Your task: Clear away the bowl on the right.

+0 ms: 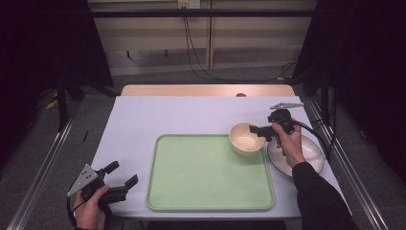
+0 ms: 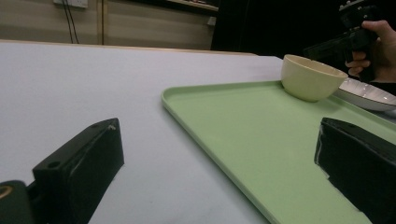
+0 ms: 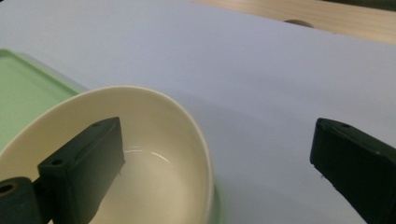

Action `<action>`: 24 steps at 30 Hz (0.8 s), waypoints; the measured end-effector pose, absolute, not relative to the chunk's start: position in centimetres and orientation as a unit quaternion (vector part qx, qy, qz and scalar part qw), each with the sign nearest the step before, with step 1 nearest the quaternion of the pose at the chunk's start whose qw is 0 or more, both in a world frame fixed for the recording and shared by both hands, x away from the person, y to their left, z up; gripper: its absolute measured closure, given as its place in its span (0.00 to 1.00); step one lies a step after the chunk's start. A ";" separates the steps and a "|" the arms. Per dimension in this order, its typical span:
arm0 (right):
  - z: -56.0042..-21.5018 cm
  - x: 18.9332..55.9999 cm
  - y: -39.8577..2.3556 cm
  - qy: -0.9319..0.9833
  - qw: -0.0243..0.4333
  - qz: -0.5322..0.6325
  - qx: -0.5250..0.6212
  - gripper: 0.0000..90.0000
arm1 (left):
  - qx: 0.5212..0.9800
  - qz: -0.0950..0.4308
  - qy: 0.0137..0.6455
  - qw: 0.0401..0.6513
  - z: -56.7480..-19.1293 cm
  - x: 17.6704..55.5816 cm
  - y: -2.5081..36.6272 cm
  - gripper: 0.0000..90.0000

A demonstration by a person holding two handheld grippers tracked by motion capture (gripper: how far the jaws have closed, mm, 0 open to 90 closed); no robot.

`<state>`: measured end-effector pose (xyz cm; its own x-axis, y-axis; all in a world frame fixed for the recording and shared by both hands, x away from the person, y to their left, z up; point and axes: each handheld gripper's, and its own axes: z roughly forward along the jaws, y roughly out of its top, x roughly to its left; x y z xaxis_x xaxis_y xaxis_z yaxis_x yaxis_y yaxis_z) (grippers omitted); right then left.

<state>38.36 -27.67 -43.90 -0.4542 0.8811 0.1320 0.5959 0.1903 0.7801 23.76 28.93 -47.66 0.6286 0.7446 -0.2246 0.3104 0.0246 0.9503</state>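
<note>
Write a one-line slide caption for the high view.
Right gripper open at cream bowl on green tray.

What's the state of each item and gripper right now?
bowl: upright, empty, on the tray's far right corner, released.
tray: flat on the table, holding the bowl.
plate: flat, right of the tray.
right gripper: open, one finger over the bowl.
left gripper: open, empty.
</note>
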 end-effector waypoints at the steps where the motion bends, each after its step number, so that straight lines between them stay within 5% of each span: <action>1: -43.9 38.2 -27.7 0.748 0.185 0.403 0.494 0.02 | 0.675 0.181 0.391 0.599 -47.7 23.8 29.0 0.02; 24: -42.5 34.7 -28.7 0.720 0.241 0.439 0.480 0.02 | 0.674 0.183 0.391 0.599 -47.7 23.8 29.0 0.02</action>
